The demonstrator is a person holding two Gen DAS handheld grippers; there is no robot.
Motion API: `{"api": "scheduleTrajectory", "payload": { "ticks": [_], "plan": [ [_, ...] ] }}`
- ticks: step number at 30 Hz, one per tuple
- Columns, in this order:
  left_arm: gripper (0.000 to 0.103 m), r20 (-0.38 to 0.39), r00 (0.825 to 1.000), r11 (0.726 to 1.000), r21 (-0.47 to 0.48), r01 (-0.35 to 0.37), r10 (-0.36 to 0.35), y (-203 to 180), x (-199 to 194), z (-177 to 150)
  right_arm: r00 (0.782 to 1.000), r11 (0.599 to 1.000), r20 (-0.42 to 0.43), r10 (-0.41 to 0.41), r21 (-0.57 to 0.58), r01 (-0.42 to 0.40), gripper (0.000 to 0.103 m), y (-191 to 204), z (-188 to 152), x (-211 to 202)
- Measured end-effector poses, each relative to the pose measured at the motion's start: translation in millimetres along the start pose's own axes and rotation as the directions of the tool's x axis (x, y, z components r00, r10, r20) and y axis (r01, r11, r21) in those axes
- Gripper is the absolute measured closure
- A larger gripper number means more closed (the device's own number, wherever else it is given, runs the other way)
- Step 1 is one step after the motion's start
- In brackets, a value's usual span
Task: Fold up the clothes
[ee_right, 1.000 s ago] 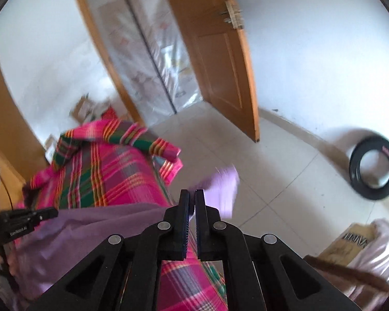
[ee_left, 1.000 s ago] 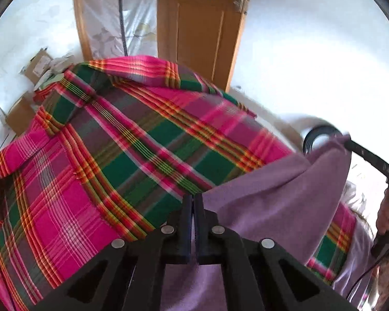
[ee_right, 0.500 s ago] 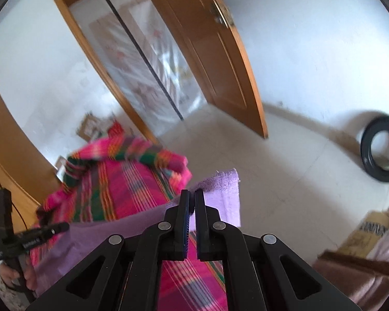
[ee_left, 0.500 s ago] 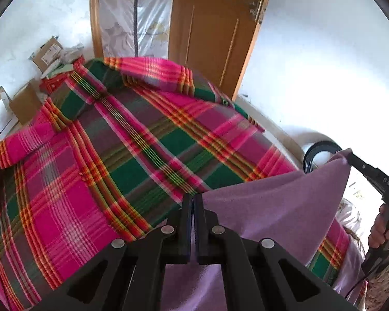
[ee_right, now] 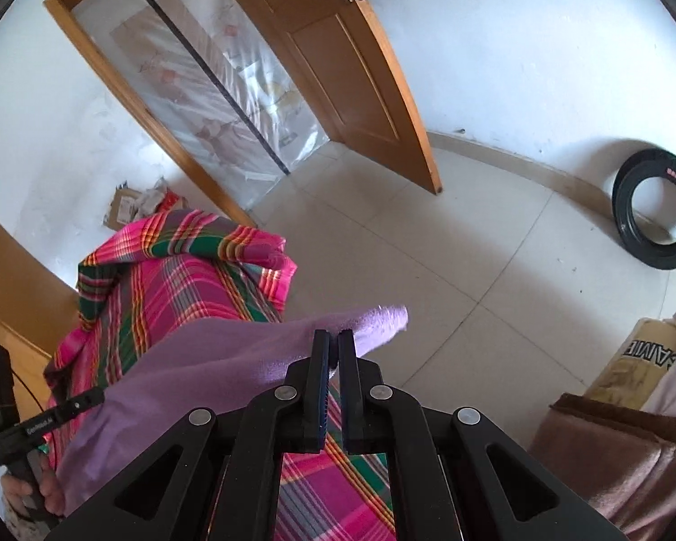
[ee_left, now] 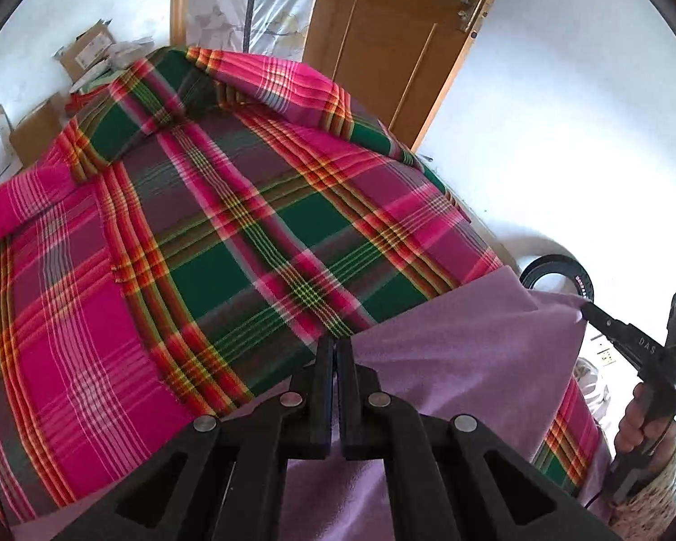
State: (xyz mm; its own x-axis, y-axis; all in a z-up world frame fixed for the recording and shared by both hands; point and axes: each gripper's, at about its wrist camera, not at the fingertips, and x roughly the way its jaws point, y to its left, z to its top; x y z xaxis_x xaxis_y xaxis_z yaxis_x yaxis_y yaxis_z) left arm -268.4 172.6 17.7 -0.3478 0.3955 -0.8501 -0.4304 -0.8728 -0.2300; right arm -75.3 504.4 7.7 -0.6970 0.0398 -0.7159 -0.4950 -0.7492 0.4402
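Stretching taut, the lilac cloth [ee_left: 464,351] sits pinched by both grippers' closed fingers [ee_left: 324,387] over plaid bedding [ee_left: 203,234].

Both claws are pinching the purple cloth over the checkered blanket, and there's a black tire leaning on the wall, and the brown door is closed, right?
Almost. The brown door is open, swung into the room, as the right wrist view shows. The rest holds: the left claw and right claw pinch the purple cloth over the checkered blanket, and the black tire leans there.

The right gripper [ee_right: 333,338] pinches a corner of the lilac cloth [ee_right: 203,360] above the plaid-covered bed [ee_right: 175,279] — the left gripper [ee_right: 97,396] holds its far edge — with a black tyre [ee_right: 653,216] against the wall.
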Motion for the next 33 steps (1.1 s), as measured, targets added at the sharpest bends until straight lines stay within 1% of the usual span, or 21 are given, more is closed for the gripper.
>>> {"api": "scheduleTrajectory", "payload": {
  "ticks": [3, 4, 7, 10, 13, 15, 17, 20, 21, 23, 26, 28, 30, 32, 33],
  "plan": [
    [0.101, -0.021, 1.0, 1.0, 0.008, 0.024, -0.024, 2.7, -2.1, -2.8, 0.999, 1.0, -0.027, -0.026, 0.009, 0.026, 0.097, -2.3, -0.9, 1.8],
    [0.101, -0.029, 0.999, 1.0, 0.013, 0.029, -0.028, 3.0, -5.2, -5.4, 0.999, 0.999, -0.034, -0.039, 0.011, 0.039, 0.095, -2.9, -1.5, 2.1],
    [0.101, -0.042, 0.999, 0.999, 0.033, 0.021, -0.019, 5.0, -22.5, -15.7, 0.994, 0.994, -0.025, -0.107, 0.024, 0.108, 0.094, -3.6, -0.4, -3.3],
    [0.1, -0.033, 0.999, 0.999, 0.049, 0.025, -0.023, 8.7, -46.6, -27.0, 0.994, 0.993, -0.003, -0.11, 0.034, 0.11, 0.093, -4.2, 1.4, -18.7],
    [0.1, -0.012, 1.0, 0.998, 0.053, 0.014, -0.013, 15.0, -72.8, -39.5, 0.994, 0.995, 0.03, -0.102, -0.018, 0.103, 0.086, 9.1, -0.7, -39.3],
    [0.099, 0.007, 1.0, 0.999, 0.042, 0.011, -0.012, 23.8, -93.5, -50.8, 0.997, 0.996, 0.045, -0.071, -0.059, 0.073, 0.086, 21.8, -2.8, -54.6],
    [0.097, 0.007, 1.0, 1.0, 0.019, 0.009, -0.009, 35.9, -109.5, -61.1, 0.998, 0.994, 0.053, -0.033, -0.102, 0.038, 0.086, 36.5, -5.7, -69.7],
    [0.095, 0.017, 1.0, 1.0, -0.014, -0.01, 0.01, 53.4, -137.4, -82.6, 0.997, 0.98, 0.054, 0.053, -0.193, -0.042, 0.085, 68.8, -14.4, -94.6],
    [0.095, 0.02, 1.0, 0.999, -0.025, -0.021, 0.022, 59.1, -147.5, -91.3, 0.996, 0.973, 0.051, 0.079, -0.223, -0.065, 0.085, 79.1, -17.6, -101.5],
    [0.094, 0.023, 0.998, 0.998, -0.047, -0.051, 0.053, 70.0, -165.9, -108.1, 0.992, 0.953, 0.027, 0.124, -0.281, -0.112, 0.081, 99.7, -27.2, -110.6],
    [0.094, 0.035, 0.996, 0.993, -0.082, -0.081, 0.084, 86.4, -190.2, -137.0, 0.979, 0.908, -0.035, 0.202, -0.367, -0.201, 0.078, 133.5, -50.6, -118.7],
    [0.094, 0.024, 0.993, 0.987, -0.116, -0.108, 0.112, 100.2, -200.6, -160.2, 0.964, 0.868, -0.121, 0.235, -0.421, -0.264, 0.078, 157.9, -79.0, -110.9],
    [0.093, -0.004, 0.993, 0.982, -0.148, -0.118, 0.119, 112.6, -203.1, -183.0, 0.943, 0.823, -0.208, 0.259, -0.464, -0.328, 0.078, 181.7, -107.3, -102.8],
    [0.093, -0.027, 0.993, 0.976, -0.186, -0.117, 0.114, 122.2, -203.1, -203.4, 0.916, 0.788, -0.29, 0.276, -0.477, -0.388, 0.078, 199.2, -134.0, -92.5],
    [0.093, -0.037, 0.993, 0.972, -0.205, -0.115, 0.11, 126.8, -202.9, -213.4, 0.897, 0.769, -0.331, 0.292, -0.476, -0.426, 0.078, 208.7, -148.3, -87.9]
  ]
}}
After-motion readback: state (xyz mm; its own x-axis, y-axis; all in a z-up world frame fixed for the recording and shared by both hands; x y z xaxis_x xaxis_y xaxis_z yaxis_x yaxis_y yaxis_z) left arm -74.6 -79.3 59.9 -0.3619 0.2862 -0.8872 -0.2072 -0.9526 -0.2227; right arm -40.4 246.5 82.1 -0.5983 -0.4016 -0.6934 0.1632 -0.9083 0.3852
